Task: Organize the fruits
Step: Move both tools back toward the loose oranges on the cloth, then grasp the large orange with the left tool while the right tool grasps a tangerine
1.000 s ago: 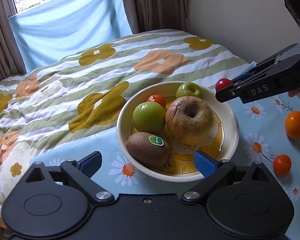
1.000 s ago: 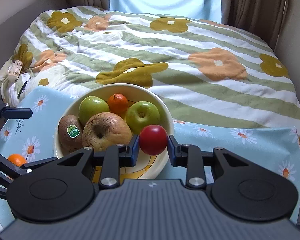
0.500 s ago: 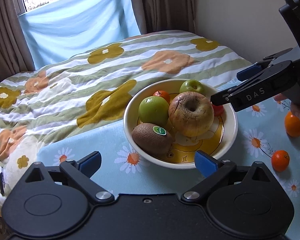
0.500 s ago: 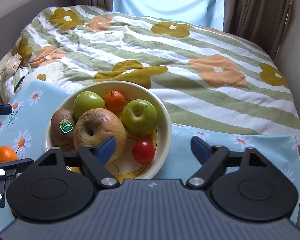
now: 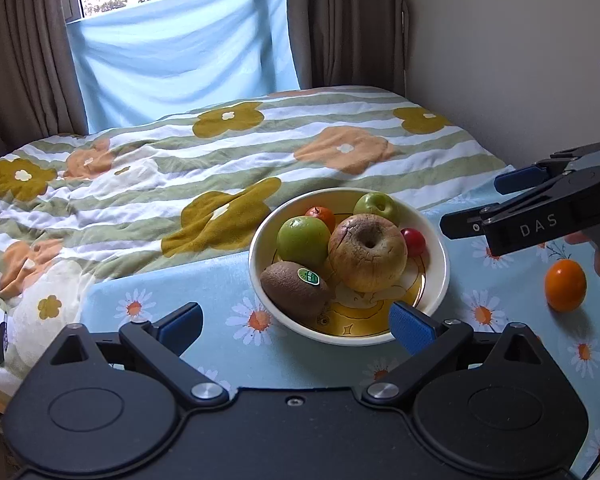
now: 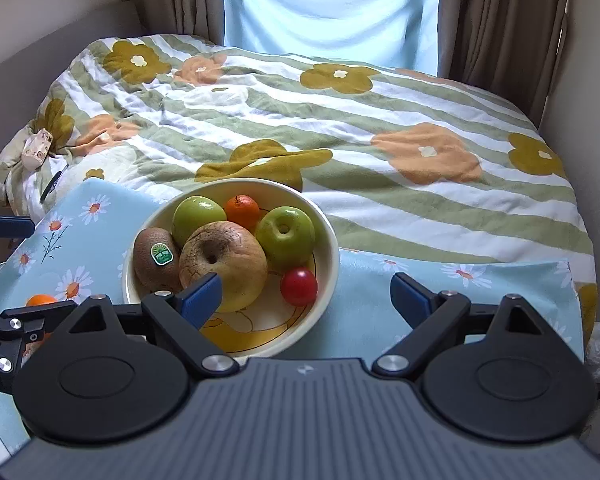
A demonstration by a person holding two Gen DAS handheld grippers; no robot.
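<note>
The cream bowl (image 6: 327, 280) sits on the daisy-print cloth (image 5: 204, 280) and holds six fruits — two green apples (image 6: 285, 235), one large brown apple (image 6: 224, 261), one kiwi (image 6: 156, 258), one small orange (image 6: 242, 210) and one cherry tomato (image 6: 299, 286). One more orange (image 5: 565, 285) lies on the cloth outside. Left claw (image 5: 296, 322) and right claw (image 6: 306, 294) both gape wide — each holding nothing.

Black grippers (image 5: 296, 322) (blue pads (image 5: 410, 326), "DAS" marking)
</note>
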